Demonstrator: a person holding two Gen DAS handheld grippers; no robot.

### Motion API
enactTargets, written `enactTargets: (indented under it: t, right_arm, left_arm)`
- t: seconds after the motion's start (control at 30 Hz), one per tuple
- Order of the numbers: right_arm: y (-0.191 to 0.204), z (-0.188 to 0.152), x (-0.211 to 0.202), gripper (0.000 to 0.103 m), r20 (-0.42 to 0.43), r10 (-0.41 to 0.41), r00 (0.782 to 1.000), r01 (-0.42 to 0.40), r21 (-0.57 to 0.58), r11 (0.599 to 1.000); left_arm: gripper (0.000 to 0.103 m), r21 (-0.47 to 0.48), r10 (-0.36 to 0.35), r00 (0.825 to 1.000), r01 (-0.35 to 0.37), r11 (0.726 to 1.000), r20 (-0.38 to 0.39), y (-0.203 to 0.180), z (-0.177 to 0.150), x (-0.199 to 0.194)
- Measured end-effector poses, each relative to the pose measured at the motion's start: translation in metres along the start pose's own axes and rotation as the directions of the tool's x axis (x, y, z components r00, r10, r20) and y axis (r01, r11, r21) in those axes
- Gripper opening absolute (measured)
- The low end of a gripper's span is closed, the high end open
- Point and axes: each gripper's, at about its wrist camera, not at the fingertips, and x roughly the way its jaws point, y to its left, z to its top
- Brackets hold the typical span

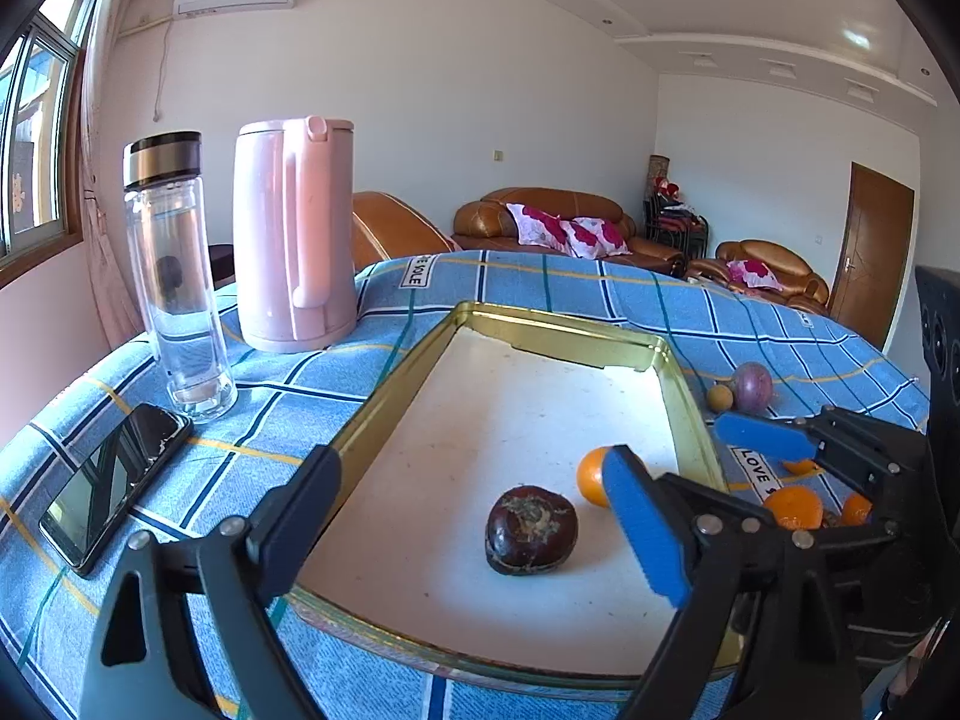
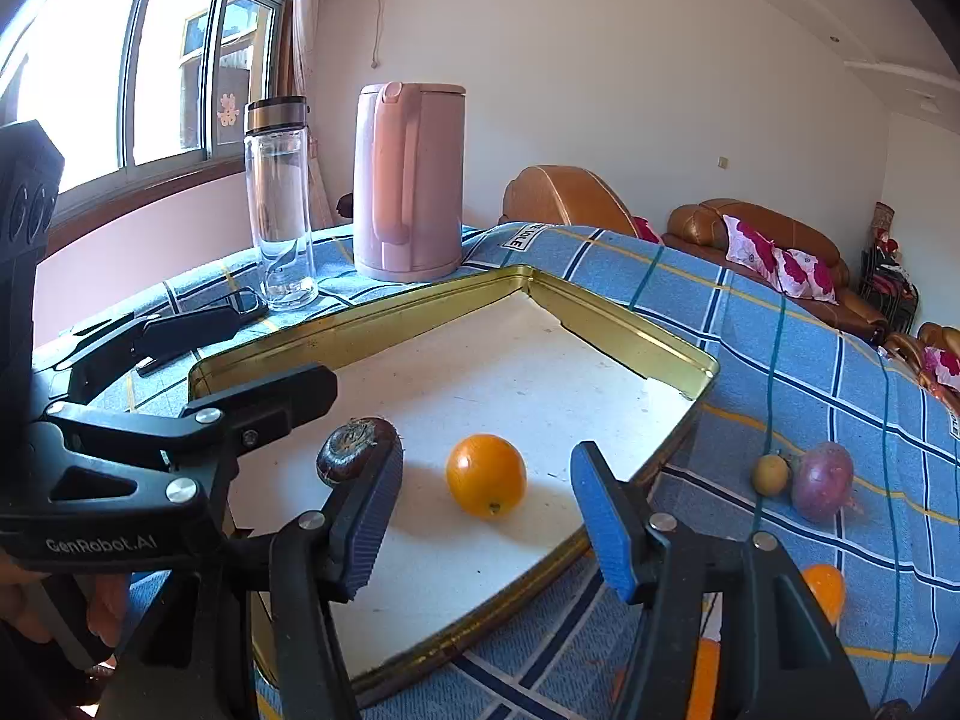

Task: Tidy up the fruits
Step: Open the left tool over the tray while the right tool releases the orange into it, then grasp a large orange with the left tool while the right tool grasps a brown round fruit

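Observation:
A gold-rimmed tin tray (image 1: 384, 414) with a white floor lies on the blue checked cloth. In it rest a dark brown fruit (image 1: 531, 531) and an orange (image 1: 591, 477). My left gripper (image 1: 474, 528) stands open around the brown fruit, its pads clear of it. In the right wrist view my right gripper (image 2: 486, 522) is open, with the orange (image 2: 486, 474) just beyond its tips, untouched. The brown fruit (image 2: 354, 450) peeks over its left finger. A purple fruit (image 2: 822, 480) and a small yellow one (image 2: 770, 474) sit on the cloth right of the tray (image 2: 630, 330).
A pink kettle (image 1: 291, 234), a clear glass bottle (image 1: 177, 276) and a phone (image 1: 114, 480) stand left of the tray. More oranges (image 1: 792, 507) lie on the cloth at the right. The table edge falls away behind, with brown sofas (image 1: 564, 222) beyond.

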Motion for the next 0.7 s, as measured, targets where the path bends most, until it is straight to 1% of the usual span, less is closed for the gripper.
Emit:
enactTargets:
  t: [0.07, 0.2, 0.3, 0.43, 0.53, 0.63, 0.67, 0.7]
  right_arm:
    - [-0.007, -0.005, -0.013, 0.060, 0.015, -0.024, 1.000, 0.024, 0.003, 1.000]
    - [-0.030, -0.018, -0.048, 0.060, 0.046, -0.063, 0.997, 0.060, 0.056, 0.997]
    - [-0.046, -0.031, -0.073, 0.060, 0.051, -0.118, 0.992, 0.114, 0.085, 0.990]
    - [-0.056, -0.054, -0.100, 0.060, 0.042, -0.154, 0.987, 0.148, 0.122, 0.981]
    - [-0.054, -0.071, -0.104, 0.060, 0.003, -0.149, 0.989, 0.147, 0.123, 0.981]
    - [-0.050, -0.085, -0.101, 0.059, -0.040, -0.127, 0.991, 0.130, 0.119, 0.984]
    - [-0.050, -0.089, -0.100, 0.058, -0.051, -0.118, 0.992, 0.123, 0.117, 0.985]
    - [-0.050, -0.092, -0.099, 0.053, -0.061, -0.109, 0.992, 0.115, 0.118, 0.986]
  left_arm:
    - [0.096, -0.010, -0.008, 1.000, 0.008, 1.000, 0.004, -0.001, -0.003, -0.004]
    - [0.097, -0.002, -0.033, 0.999, 0.033, 0.999, 0.001, -0.010, -0.010, -0.010]
    - [0.097, 0.020, -0.041, 0.999, 0.040, 0.999, 0.005, -0.019, -0.014, -0.014]
    - [0.097, 0.025, -0.051, 0.999, 0.051, 0.998, -0.002, -0.024, -0.020, -0.018]
    - [0.097, 0.028, -0.061, 0.998, 0.062, 0.998, -0.020, -0.027, -0.024, -0.018]
    - [0.097, 0.024, -0.075, 0.997, 0.075, 0.997, -0.029, -0.030, -0.025, -0.019]
    - [0.097, 0.026, -0.078, 0.997, 0.079, 0.997, -0.029, -0.032, -0.025, -0.019]
    - [0.097, 0.032, -0.083, 0.996, 0.084, 0.996, -0.028, -0.034, -0.025, -0.020]
